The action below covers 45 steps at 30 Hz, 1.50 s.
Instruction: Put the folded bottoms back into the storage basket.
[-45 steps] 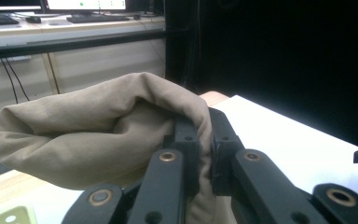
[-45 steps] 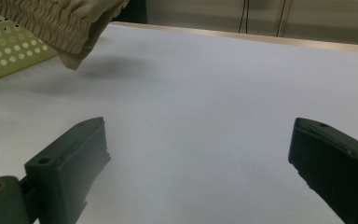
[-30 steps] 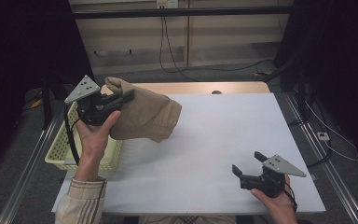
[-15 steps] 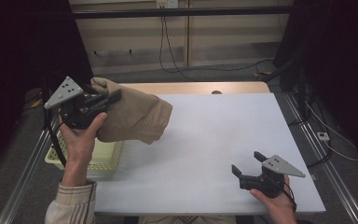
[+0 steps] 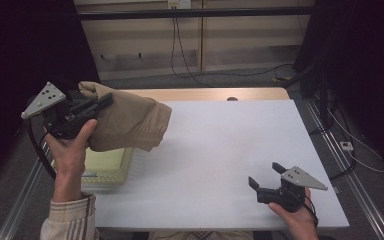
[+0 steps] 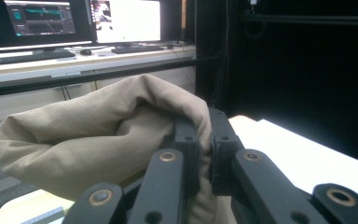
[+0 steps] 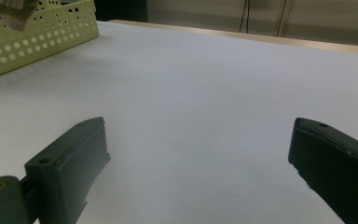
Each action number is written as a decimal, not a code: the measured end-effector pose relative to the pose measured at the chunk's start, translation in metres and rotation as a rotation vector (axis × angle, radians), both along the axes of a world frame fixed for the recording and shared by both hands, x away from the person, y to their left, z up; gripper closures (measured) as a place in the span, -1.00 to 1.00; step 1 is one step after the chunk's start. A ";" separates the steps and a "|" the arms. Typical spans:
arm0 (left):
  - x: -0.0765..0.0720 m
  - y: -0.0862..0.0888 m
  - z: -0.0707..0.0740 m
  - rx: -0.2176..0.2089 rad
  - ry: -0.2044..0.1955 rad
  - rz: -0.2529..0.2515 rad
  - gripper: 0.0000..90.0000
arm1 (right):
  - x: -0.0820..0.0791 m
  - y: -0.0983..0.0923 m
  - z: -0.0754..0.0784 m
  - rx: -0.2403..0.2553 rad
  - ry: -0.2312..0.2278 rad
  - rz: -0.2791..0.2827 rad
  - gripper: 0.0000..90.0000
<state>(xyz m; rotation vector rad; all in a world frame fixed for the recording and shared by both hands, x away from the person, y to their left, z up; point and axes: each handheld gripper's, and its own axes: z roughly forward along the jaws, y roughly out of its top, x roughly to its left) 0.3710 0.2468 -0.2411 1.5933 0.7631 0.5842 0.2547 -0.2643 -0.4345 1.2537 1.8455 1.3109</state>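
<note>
While left tool (image 5: 102, 102) clamps tan cloth (image 5: 130, 122) | right tool (image 5: 265, 181) released | white table (image 5: 220, 145) | monitors (image 6: 74, 18) behind

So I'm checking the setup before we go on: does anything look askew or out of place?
Nothing damaged or spilled. The tan cloth hangs bunched from the shut left tool, above the yellow basket.
</note>
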 end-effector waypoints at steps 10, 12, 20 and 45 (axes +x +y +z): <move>-0.008 0.021 0.007 -0.018 -0.038 0.009 0.89 | 0.000 0.000 0.000 0.004 0.003 0.000 -0.90; -0.009 0.024 0.008 -0.018 -0.036 0.022 0.89 | 0.000 0.000 0.000 0.004 0.002 0.000 -0.90; -0.011 0.044 0.008 -0.037 -0.032 0.067 0.89 | 0.000 0.000 0.000 0.004 0.002 0.000 -0.90; -0.015 0.073 0.008 -0.028 -0.015 0.123 0.89 | -0.001 0.000 0.001 0.009 -0.002 0.001 -0.90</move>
